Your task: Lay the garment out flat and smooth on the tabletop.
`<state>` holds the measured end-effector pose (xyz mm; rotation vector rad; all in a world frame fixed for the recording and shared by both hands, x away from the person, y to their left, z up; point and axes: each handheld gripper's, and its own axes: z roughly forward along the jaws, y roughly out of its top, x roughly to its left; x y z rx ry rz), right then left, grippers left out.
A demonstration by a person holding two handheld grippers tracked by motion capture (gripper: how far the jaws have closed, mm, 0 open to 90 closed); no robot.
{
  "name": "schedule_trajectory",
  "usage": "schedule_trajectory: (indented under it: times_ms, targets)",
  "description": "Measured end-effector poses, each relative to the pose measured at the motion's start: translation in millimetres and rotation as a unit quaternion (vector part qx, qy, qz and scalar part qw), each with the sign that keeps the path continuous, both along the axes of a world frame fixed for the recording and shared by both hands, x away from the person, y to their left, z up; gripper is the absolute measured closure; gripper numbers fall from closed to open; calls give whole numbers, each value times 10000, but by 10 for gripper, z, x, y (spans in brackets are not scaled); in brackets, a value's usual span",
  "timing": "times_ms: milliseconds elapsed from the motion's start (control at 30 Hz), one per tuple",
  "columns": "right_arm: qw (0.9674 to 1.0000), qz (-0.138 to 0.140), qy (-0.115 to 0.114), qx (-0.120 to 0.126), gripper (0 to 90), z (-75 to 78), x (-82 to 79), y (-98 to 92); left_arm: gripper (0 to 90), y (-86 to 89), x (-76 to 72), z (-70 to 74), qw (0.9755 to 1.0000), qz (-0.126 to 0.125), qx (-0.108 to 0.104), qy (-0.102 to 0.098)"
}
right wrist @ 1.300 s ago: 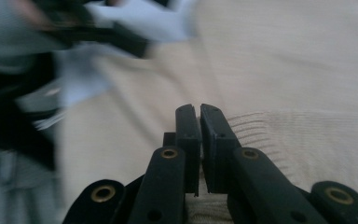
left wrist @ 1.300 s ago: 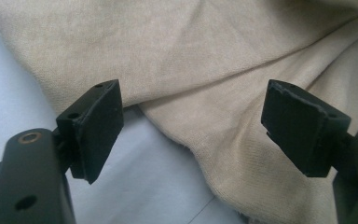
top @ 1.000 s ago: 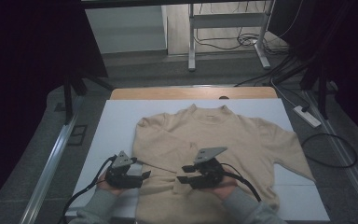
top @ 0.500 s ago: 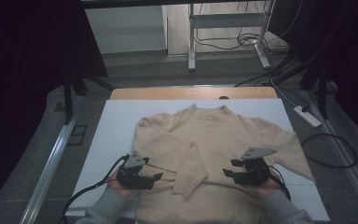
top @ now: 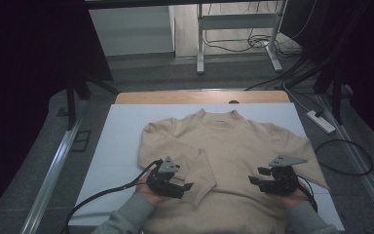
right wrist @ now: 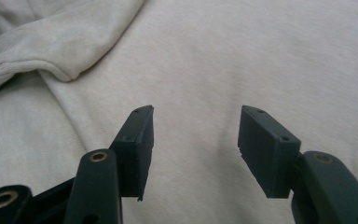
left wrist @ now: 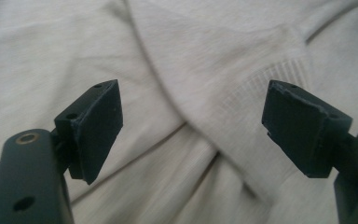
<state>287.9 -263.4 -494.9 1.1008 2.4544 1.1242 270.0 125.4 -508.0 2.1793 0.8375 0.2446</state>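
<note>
Jaws of both my grippers stand open and empty over the cream knitted sweater (top: 233, 161) spread flat on the white-covered desk (top: 121, 131).
My left gripper (top: 187, 186) hovers by the folded-in sleeve's ribbed cuff (left wrist: 261, 79); my right gripper (top: 252, 180), since a second ago, has moved from the middle out to the right side, its matte black jaws just widening, nothing between them.

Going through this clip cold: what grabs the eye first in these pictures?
A beige sweater lies spread flat on the white table, collar away from the person, with its left sleeve folded inward across the body. The left gripper hovers open beside that sleeve's ribbed cuff, and the right gripper, jaws just opened with nothing between them, sits over the sweater's right side.
</note>
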Motion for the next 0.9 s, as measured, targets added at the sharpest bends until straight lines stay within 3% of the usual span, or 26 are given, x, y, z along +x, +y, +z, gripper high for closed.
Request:
schedule_trajectory:
  times_ms: [333,533,700,833,900]
  targets:
    - [10000,0,0,0,453,0,0,0,202,-31,6,-1,10000,-24,12,5]
    - [9998,-179,-9,31,459,15,23,-93,437,-268,52,-23,9995,-257,182,38]
    - [9997,-250,-9,23,459,10,35,-127,696,-410,113,-92,9984,-362,364,241]
    - [9997,-258,-3,43,455,15,37,-137,783,-426,155,-141,9971,-354,472,480]
    - [9996,-275,-15,46,452,21,37,-148,790,-430,143,-153,9965,-456,485,500]
